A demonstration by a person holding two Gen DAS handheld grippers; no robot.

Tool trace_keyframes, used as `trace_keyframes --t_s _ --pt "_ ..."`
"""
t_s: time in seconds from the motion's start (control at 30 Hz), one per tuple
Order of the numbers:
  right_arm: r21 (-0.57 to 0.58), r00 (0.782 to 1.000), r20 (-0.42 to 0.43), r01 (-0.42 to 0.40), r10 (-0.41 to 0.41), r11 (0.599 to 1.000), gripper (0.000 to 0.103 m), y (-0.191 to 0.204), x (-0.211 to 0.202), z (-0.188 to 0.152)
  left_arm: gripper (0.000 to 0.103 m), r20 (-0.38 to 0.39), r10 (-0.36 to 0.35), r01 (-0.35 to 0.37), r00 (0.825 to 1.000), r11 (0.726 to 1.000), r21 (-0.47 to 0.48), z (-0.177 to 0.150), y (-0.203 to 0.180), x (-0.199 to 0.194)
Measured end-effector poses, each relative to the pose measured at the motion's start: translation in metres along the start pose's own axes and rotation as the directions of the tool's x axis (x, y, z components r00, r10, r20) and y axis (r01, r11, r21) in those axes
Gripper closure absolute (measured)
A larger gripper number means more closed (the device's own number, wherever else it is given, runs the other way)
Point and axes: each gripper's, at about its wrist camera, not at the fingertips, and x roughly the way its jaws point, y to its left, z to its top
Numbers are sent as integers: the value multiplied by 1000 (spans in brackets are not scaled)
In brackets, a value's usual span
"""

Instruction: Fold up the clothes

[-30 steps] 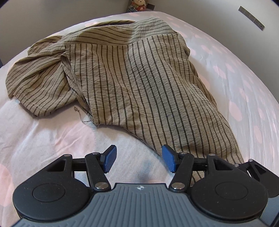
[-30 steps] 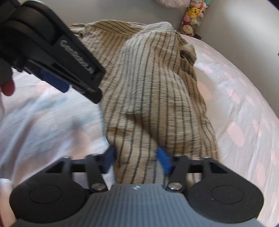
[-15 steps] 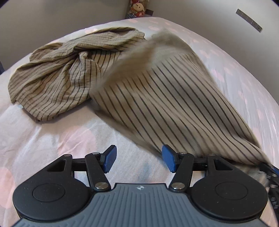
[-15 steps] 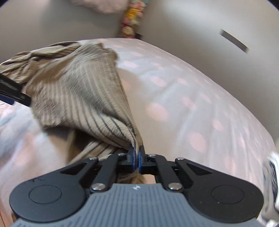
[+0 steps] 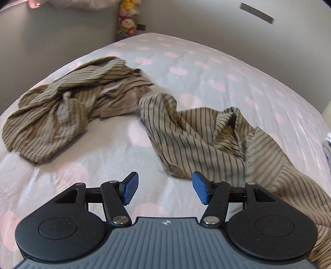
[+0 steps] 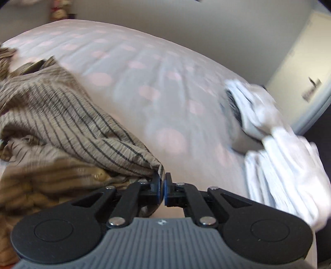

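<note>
Right gripper [image 6: 162, 182]: clenched on a bunched corner of the striped garment [image 6: 68, 115]; the cloth runs away from the pads toward 10 o'clock in the right wrist view, crumpled and partly blurred.
Left gripper [image 5: 163, 187]: released, blue pads standing wide apart, nothing between them; bare bedsheet shows in the gap.
Garment against left jaws: in the left wrist view the striped garment [image 5: 186, 132] lies across the bed in a long rumpled band, one heap at 10 o'clock, a twisted middle at 12 o'clock, a wider spread at 2 to 4 o'clock passing just beside the right-hand blue pad [image 5: 199, 190]; whether it touches that pad cannot be told.
Surface: bed [image 5: 238, 68] covered in a pale sheet with pink dots, softly wrinkled.
Other laundry: a pile of white cloth [image 6: 279, 140] at 3 o'clock in the right wrist view, near the bed's edge, blurred.
Room: grey walls behind the bed; a stack of plush toys [image 5: 129, 18] in the corner at 12 o'clock in the left wrist view.
</note>
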Motion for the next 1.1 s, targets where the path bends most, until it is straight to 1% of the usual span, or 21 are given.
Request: trace_keyframes --t_s 0.07,0.13,0.23,0.27,0.3,0.33,0.4,0.43,0.5,0.57,0.63,0.7,0.83,0.9,0.97,1.03,1.1 --pt "42 1000 -24 -5 6 999 99 -17 1 -6 47 -18 -17 18 1000 999 34 -1 -12 2" --pt "81 998 -39 -47 51 996 97 -26 3 -8 47 -38 -32 34 999 998 48 1 -19 6" --pt "77 996 -39 -80 83 994 96 -22 -1 -8 47 -59 -37 40 998 998 57 5 -23 11" --pt "73 995 -34 -90 92 993 91 -20 -4 -8 47 -59 -30 34 998 997 67 8 -24 13" --pt "72 994 -25 -102 104 992 90 -19 -8 -7 47 -58 -22 26 998 997 79 11 -25 14" --pt "71 993 -16 -117 119 991 87 -18 -12 -5 47 -56 -13 18 998 996 91 15 -25 15" --pt "68 989 7 -149 149 986 75 -13 -19 1 47 -53 3 3 999 993 115 21 -27 18" --pt "63 986 18 -165 164 984 73 -8 -22 5 47 -49 7 0 999 992 128 25 -26 20" --pt "44 979 34 -203 202 978 72 5 -25 14 47 -44 17 -11 999 988 151 32 -27 26" --pt "28 967 45 -251 250 968 71 21 -23 25 47 -41 29 -22 999 985 169 39 -26 32" --pt "11 954 51 -298 297 955 69 40 -21 37 47 -52 51 -43 997 990 138 43 -25 41" --pt "-13 938 56 -342 342 940 61 64 -16 47 47 -63 49 -42 997 993 107 45 -21 51" --pt "-59 898 58 -432 435 900 51 112 -8 68 44 -82 29 -26 996 999 30 45 -12 70" --pt "-79 877 57 -472 476 878 47 136 -4 77 44 -95 29 -28 995 999 15 46 -11 80" --pt "-97 859 53 -503 509 859 40 157 1 84 44 -104 34 -34 994 999 7 48 -9 90" --pt "-110 842 43 -531 538 840 36 176 8 90 44 -108 43 -43 993 999 4 52 -8 100" --pt "-117 833 32 -546 553 829 32 192 16 95 43 -109 49 -52 993 998 -22 57 -5 111"
